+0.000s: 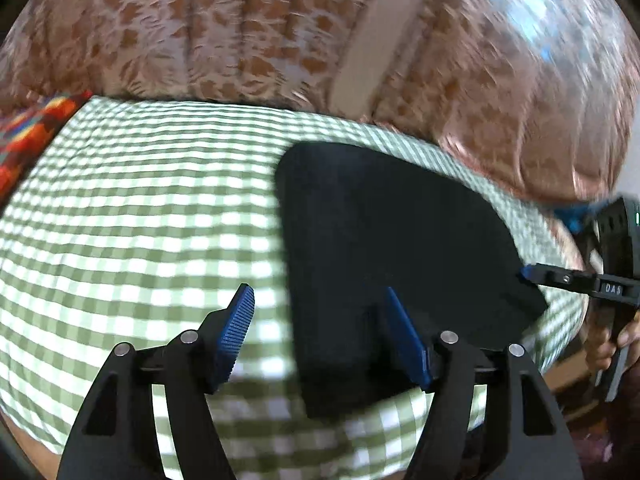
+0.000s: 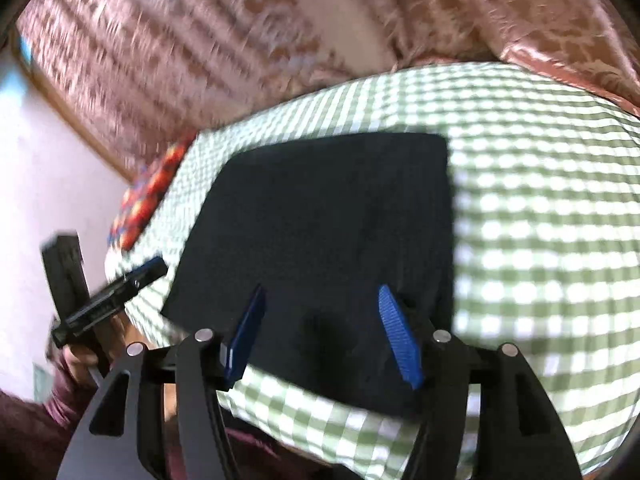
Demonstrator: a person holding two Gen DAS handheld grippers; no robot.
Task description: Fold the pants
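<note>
- Your left claw is spread wide, gripping nothing, hovering at the near left edge of the pants.
- Your right claw is also spread, empty, above their near edge.
- The dark pants lie folded flat on the green-checked table, a brown patterned curtain behind.

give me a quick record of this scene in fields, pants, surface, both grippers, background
pants: dark pants folded into a compact block, lying flat
surface: green and white checked cloth under the pants
left gripper: left gripper open, holding nothing, above the near edge of the pants
right gripper: right gripper open, holding nothing, above the near edge of the pants
background: pinkish patterned curtain behind; red multicoloured fabric at the far edge of the checked cloth
image quality: motion blur in both views
</note>
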